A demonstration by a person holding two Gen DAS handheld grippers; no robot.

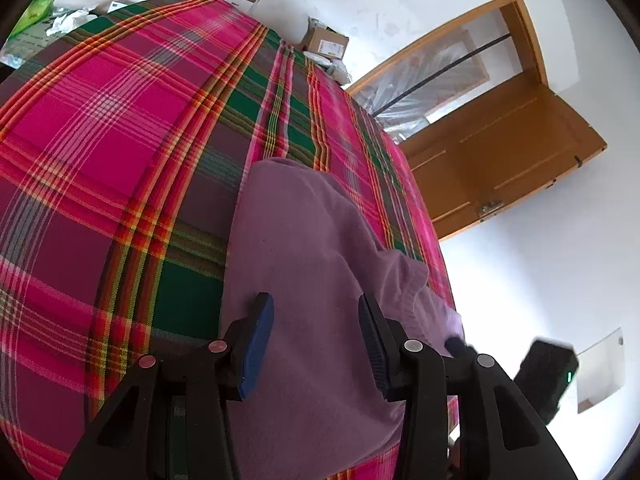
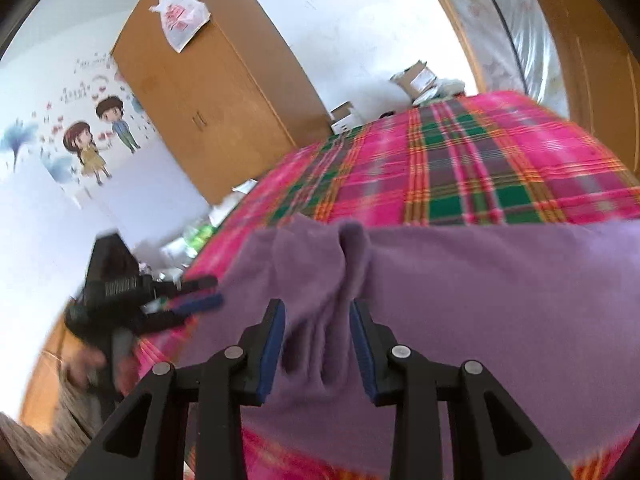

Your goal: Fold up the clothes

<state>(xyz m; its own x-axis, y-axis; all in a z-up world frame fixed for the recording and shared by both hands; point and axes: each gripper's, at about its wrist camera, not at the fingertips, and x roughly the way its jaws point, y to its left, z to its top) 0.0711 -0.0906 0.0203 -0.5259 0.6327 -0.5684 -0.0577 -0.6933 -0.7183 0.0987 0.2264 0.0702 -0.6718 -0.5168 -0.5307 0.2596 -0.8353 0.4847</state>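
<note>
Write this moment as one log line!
step: folding | purple garment flat on plaid bed | left hand-held gripper open | right hand-held gripper open

A plaid bedspread [image 1: 120, 128] in pink, green and orange covers the bed. A wooden wardrobe [image 2: 208, 96] stands against the wall, a plastic bag [image 2: 180, 20] on top. Cartoon wall stickers [image 2: 96, 136] beside it. Cardboard boxes [image 1: 326, 42] sit behind the bed. A wooden door [image 1: 500, 168] stands open.

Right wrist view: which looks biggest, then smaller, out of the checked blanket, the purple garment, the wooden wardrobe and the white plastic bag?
1. purple garment, though it lies nearest the camera
2. checked blanket
3. wooden wardrobe
4. white plastic bag
</note>
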